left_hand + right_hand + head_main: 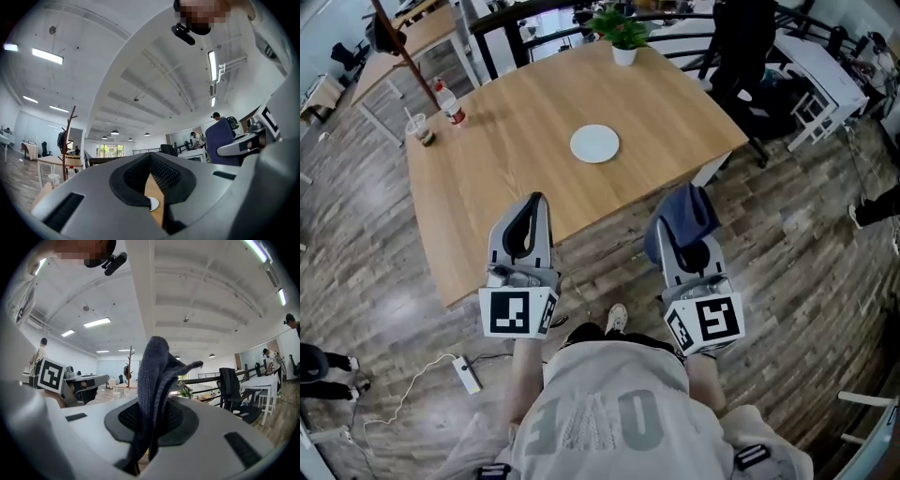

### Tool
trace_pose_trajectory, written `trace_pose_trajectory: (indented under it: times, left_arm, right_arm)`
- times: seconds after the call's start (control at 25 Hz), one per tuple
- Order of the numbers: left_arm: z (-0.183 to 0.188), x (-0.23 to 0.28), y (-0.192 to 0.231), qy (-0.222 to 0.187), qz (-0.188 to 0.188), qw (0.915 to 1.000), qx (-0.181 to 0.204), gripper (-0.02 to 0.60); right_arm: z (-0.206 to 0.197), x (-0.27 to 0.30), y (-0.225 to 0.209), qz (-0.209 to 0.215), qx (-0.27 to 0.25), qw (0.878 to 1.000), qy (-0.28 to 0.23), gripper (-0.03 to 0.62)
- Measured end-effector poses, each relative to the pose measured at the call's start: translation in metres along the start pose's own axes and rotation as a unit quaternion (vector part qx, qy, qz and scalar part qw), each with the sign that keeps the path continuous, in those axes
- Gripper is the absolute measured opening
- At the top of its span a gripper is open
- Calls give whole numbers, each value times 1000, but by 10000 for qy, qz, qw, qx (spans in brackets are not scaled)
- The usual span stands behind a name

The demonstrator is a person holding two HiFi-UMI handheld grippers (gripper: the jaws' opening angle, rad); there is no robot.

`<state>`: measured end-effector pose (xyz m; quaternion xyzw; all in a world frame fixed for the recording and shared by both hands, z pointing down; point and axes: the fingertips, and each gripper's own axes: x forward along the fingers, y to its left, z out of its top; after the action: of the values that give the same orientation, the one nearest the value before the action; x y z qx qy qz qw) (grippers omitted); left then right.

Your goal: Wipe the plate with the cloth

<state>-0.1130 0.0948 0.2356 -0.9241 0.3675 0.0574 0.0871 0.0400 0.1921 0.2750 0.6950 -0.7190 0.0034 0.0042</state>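
A round white plate (594, 143) lies flat near the middle of the wooden table (487, 187). A slice of the plate (153, 203) shows through the gap below my left gripper's jaws. My left gripper (534, 201) (151, 161) is shut with nothing in it and is held at the table's near edge, well short of the plate. My right gripper (680, 232) (152, 420) is shut on a dark blue cloth (686, 214) (154, 376), which stands up in folds out of the jaws. It hangs over the floor beside the table's near corner.
A potted plant (622, 34) stands at the table's far edge. A bottle (450, 104) and a cup (421, 129) sit at the far left corner. A power strip (469, 375) lies on the floor at left. Black chairs (741, 47) and other desks stand beyond the table.
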Motion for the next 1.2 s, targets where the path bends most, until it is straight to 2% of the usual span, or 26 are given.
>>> trace_pose_trajectory:
  times: [0.12,0.32,0.48,0.64,0.72,0.84,1.0,1.08,1.2]
  left_arm:
    - [-10,29,-3,201,65,9998,12,8]
    - [-37,77,12,476,221,9986,-105,8]
    - [-60,124,18,649,205,9977,-53,8]
    - [-88,168,30,807,154,9964,-213,8]
    - [-105,189,46,973,235,9946,-287,8]
    - [-126,218,71,1188,425,9901,-615,8]
    - [-140,249,96,1256,481,9890,-607,8]
    - [-148,262,109,1281,496,9883,-659,8]
    - [-168,279,113,1492,401,9830,-993,8]
  right_arm:
    - [-3,27,-24,150,60,9998,63,52]
    - [-2,63,-36,601,-48,9982,13,52]
    - [-20,99,-66,520,-76,9982,279,52]
    - [-28,141,-96,486,-34,9981,386,52]
    - [-25,168,-105,575,105,9975,388,52]
    - [-12,210,-120,773,422,9958,258,52]
    - [-10,267,-130,900,182,9953,292,52]
    - [-13,291,-130,1012,234,9940,329,52]
    - [-21,312,-136,1075,224,9928,477,52]
